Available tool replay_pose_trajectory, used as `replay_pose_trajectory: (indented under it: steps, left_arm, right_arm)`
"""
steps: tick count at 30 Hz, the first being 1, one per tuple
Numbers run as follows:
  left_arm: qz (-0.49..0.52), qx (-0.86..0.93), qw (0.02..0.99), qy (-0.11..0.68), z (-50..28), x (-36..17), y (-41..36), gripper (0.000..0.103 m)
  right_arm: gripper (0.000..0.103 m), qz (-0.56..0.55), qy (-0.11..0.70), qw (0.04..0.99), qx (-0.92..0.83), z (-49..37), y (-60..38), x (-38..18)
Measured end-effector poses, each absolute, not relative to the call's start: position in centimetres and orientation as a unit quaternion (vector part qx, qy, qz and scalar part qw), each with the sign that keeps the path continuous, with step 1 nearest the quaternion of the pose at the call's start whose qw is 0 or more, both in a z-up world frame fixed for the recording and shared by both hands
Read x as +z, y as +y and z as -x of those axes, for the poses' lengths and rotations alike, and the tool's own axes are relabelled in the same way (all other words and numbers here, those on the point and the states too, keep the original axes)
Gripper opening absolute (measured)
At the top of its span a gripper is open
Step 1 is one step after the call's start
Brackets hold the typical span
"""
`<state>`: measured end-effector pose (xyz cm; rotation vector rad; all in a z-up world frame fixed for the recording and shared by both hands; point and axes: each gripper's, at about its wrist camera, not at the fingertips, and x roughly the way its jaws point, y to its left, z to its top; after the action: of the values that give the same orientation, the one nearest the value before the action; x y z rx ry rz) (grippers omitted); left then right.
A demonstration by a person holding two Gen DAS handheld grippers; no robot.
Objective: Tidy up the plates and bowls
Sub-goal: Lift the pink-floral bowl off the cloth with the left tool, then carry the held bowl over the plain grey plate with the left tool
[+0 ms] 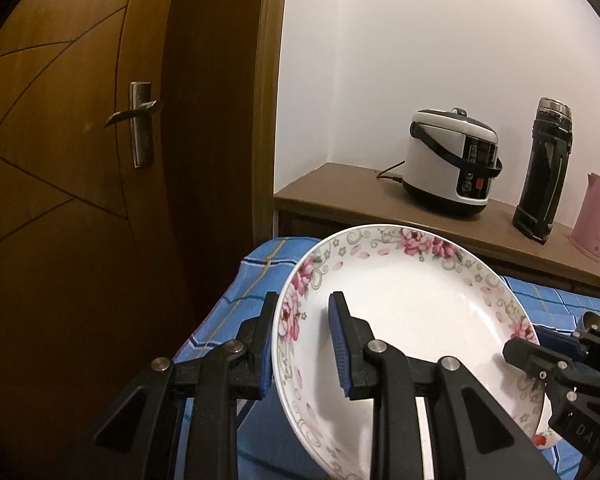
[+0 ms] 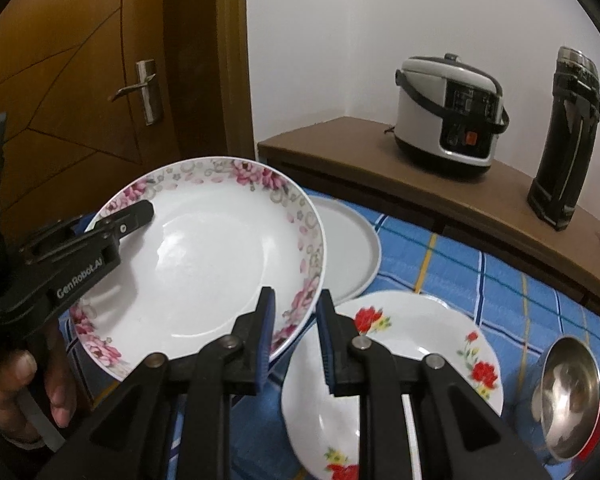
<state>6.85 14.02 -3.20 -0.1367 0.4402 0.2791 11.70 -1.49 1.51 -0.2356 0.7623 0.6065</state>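
A white plate with pink flowers (image 1: 412, 320) (image 2: 220, 256) is held tilted above the blue checked tablecloth. My left gripper (image 1: 300, 344) (image 2: 140, 210) is shut on its left rim. My right gripper (image 2: 296, 336) (image 1: 516, 350) straddles its right rim, with the jaws a little apart from it. Below lie a white plate with red flowers (image 2: 428, 344) and a plain grey plate (image 2: 352, 248). A steel bowl (image 2: 572, 396) stands at the right.
A brown sideboard (image 2: 340, 140) behind the table carries a white rice cooker (image 2: 448, 108), a black flask (image 2: 564, 140) and a pink kettle (image 1: 596, 216). A wooden door (image 1: 80, 160) stands at the left.
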Motion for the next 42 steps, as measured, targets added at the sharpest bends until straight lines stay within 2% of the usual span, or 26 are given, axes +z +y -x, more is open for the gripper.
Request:
replay_pose_trajectory:
  steps: [42]
  left_arm:
    - [0.036, 0.131, 0.967, 0.214, -16.1, -0.8, 14.2, 0.027]
  right_arm:
    - [0.021, 0.115, 0.381, 0.885, 0.242, -20.1, -0.3, 1.2]
